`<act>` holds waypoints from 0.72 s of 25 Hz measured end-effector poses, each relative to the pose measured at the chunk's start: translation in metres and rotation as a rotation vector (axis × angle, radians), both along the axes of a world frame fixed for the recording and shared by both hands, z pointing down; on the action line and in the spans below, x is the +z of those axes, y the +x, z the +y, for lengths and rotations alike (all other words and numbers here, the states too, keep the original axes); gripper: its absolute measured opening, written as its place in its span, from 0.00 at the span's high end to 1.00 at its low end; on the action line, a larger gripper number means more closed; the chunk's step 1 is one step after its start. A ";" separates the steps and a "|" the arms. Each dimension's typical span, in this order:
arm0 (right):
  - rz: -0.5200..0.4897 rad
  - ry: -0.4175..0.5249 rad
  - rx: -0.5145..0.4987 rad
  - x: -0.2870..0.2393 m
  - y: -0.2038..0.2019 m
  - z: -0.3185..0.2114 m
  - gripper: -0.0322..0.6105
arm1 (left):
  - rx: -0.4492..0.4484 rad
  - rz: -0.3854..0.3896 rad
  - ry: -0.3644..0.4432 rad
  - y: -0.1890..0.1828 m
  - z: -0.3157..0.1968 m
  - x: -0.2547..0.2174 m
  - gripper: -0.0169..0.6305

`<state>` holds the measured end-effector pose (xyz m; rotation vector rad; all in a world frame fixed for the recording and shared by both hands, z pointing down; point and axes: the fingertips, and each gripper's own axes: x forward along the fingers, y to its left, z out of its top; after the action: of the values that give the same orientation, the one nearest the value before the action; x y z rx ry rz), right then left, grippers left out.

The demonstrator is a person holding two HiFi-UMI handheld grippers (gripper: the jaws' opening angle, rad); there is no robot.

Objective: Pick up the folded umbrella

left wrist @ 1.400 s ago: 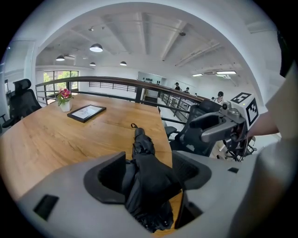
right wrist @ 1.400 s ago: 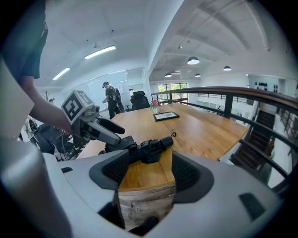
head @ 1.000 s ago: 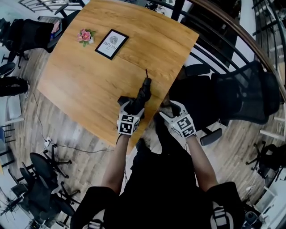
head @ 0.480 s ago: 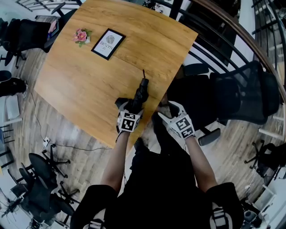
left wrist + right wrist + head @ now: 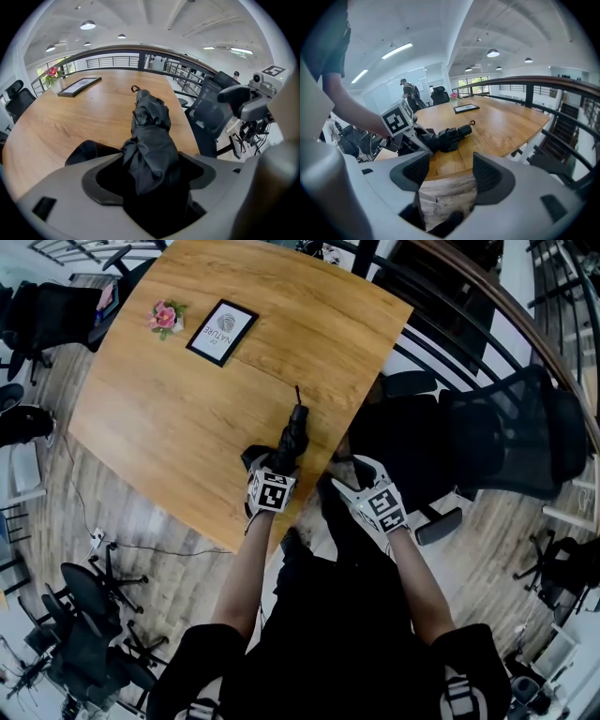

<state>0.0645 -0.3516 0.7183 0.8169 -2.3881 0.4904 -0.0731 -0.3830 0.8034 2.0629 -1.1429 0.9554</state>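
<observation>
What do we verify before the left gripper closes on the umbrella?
1. The umbrella sits between the jaws of the left gripper: ok. The jaws have just been opening, stand wide and are not pressing it.
2. It lies on the table: ok.
3. The right gripper is out of the way: ok. It is open, empty and past the table edge.
4. The picture frame and flower are clear: ok, at the far corner.
5. The bundle is strapped tight: cannot tell.

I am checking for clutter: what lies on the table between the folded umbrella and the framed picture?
Nothing: the stretch of table between the folded umbrella and the framed picture is bare wood. The head view shows this plainly.
</observation>
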 end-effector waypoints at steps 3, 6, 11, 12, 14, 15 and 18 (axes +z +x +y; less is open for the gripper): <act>-0.004 0.004 -0.006 0.000 -0.002 0.001 0.48 | -0.006 -0.007 -0.011 -0.001 0.002 0.002 0.40; -0.016 0.007 -0.001 -0.002 -0.003 0.000 0.48 | -0.013 0.005 -0.011 -0.002 0.003 0.002 0.40; -0.013 -0.005 0.001 0.001 -0.005 0.002 0.48 | -0.010 0.015 -0.003 -0.002 0.000 0.003 0.46; -0.016 -0.001 0.000 -0.001 -0.006 0.002 0.48 | -0.012 0.016 0.000 -0.002 0.001 0.001 0.47; -0.024 0.011 -0.004 -0.005 -0.009 0.002 0.48 | -0.019 0.016 -0.001 -0.002 0.002 -0.003 0.49; -0.026 0.015 -0.006 -0.007 -0.010 0.002 0.48 | -0.021 0.017 0.005 -0.002 0.002 -0.004 0.50; -0.025 0.018 -0.009 -0.009 -0.009 0.003 0.48 | -0.025 0.024 0.032 -0.001 0.002 -0.003 0.52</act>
<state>0.0560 -0.3489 0.7094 0.8124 -2.4214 0.4791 -0.0745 -0.3814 0.8009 2.0754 -1.1755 0.9038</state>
